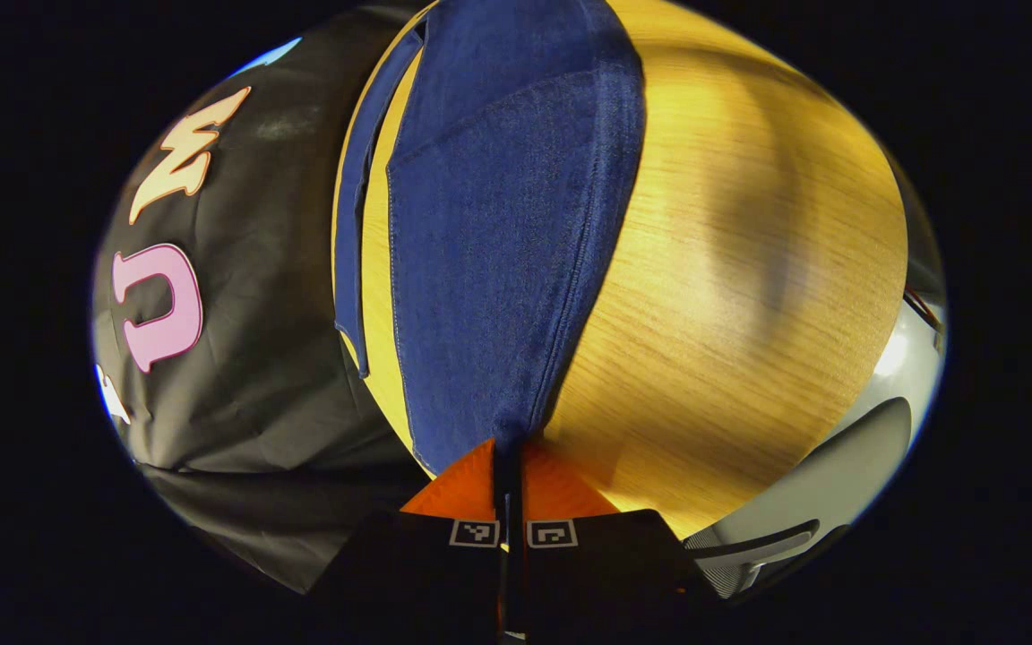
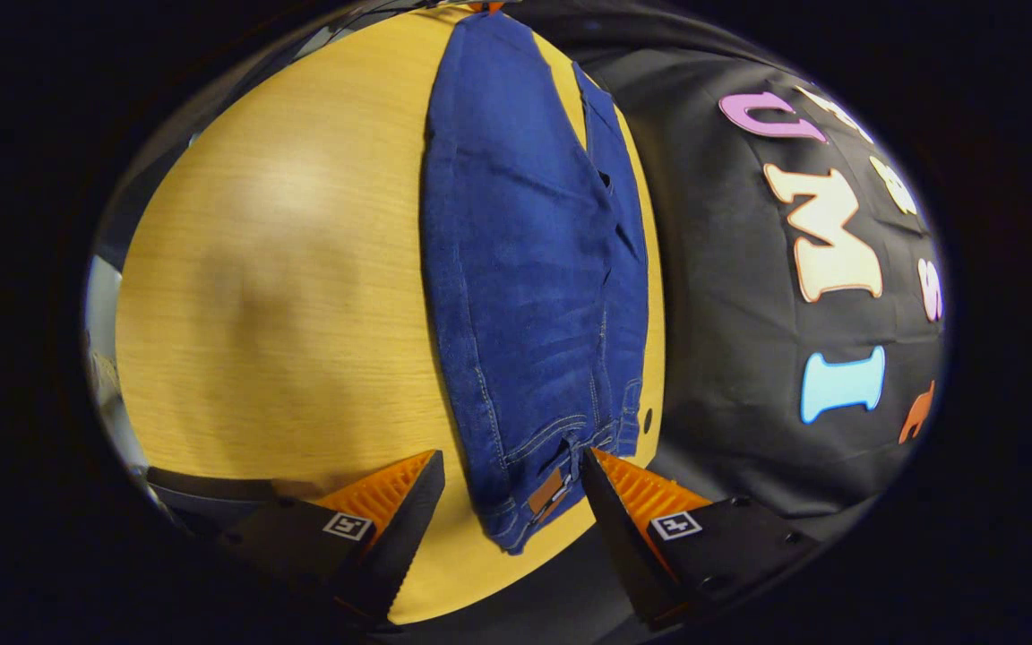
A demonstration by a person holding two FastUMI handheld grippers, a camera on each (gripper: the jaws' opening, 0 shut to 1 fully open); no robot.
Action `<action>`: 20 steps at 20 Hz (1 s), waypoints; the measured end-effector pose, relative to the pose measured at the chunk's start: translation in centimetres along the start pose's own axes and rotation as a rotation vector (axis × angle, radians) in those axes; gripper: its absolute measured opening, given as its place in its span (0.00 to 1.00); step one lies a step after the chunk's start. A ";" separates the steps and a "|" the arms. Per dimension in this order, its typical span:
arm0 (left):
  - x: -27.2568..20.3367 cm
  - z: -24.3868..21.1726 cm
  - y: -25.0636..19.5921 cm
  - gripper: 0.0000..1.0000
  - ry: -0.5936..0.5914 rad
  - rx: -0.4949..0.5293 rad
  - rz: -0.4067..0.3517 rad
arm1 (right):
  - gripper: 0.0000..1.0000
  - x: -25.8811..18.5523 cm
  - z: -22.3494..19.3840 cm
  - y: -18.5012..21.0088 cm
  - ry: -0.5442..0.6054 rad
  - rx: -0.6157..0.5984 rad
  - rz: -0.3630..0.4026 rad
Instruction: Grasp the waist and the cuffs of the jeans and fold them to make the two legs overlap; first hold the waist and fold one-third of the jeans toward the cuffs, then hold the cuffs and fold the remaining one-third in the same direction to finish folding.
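- Right gripper view: the jeans [image 2: 525, 269] lie lengthwise on the wooden table [image 2: 283, 296], running from 6 o'clock up to 12 o'clock, one leg folded over the other so a narrow strip of the lower leg shows along the 3 o'clock side.
- The waist [image 2: 543, 488], with its belt loops and a tan patch, sits at 6 o'clock, between the spread fingers of the right gripper [image 2: 511, 488]; its jaws stand wide apart and neither finger touches the cloth.
- In the left gripper view the far end of the jeans narrows down to 6 o'clock, where the left gripper [image 1: 509, 448] has its fingers pressed together on the cuffs [image 1: 505, 428].
- Denim of this kind is likely fairly heavy and limp: it should drape and sag from any pinch, and it is neither fragile nor slippery. The thick waistband is the firmest place to take hold, through both layers.
- The table's far edge lies close along the jeans at 3 o'clock in the right gripper view, with the booth wall just beyond, so there is little room that way.
- Bare tabletop opens wide toward 9 o'clock, good room for swinging a fold.
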State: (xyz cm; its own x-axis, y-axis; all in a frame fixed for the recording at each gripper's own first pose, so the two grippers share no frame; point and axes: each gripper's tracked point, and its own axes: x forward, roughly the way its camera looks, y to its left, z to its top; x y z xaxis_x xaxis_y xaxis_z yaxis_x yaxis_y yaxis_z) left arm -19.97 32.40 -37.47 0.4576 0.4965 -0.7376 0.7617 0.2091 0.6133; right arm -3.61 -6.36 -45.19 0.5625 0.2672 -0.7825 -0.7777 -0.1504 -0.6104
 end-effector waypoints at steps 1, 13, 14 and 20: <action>0.0 0.0 0.0 0.00 0.000 0.002 0.001 | 0.94 0.4 -0.3 -0.1 0.004 -0.010 -0.016; 0.0 0.1 0.0 0.00 -0.005 0.001 -0.006 | 0.07 3.2 -1.1 1.3 0.073 0.093 0.040; 0.1 0.1 -0.1 0.00 -0.003 -0.004 -0.018 | 0.08 3.3 -1.2 1.3 0.093 0.157 0.078; 0.1 -0.1 -0.3 0.00 -0.009 -0.040 -0.100 | 0.03 2.4 -0.7 0.1 0.121 0.239 0.135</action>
State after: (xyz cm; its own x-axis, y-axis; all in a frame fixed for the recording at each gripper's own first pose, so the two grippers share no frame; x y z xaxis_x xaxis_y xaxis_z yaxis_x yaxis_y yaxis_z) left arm -20.21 32.49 -37.72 0.3843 0.4634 -0.7985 0.7853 0.2907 0.5467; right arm -2.12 -6.39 -47.22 0.4675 0.1419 -0.8725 -0.8838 0.0550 -0.4646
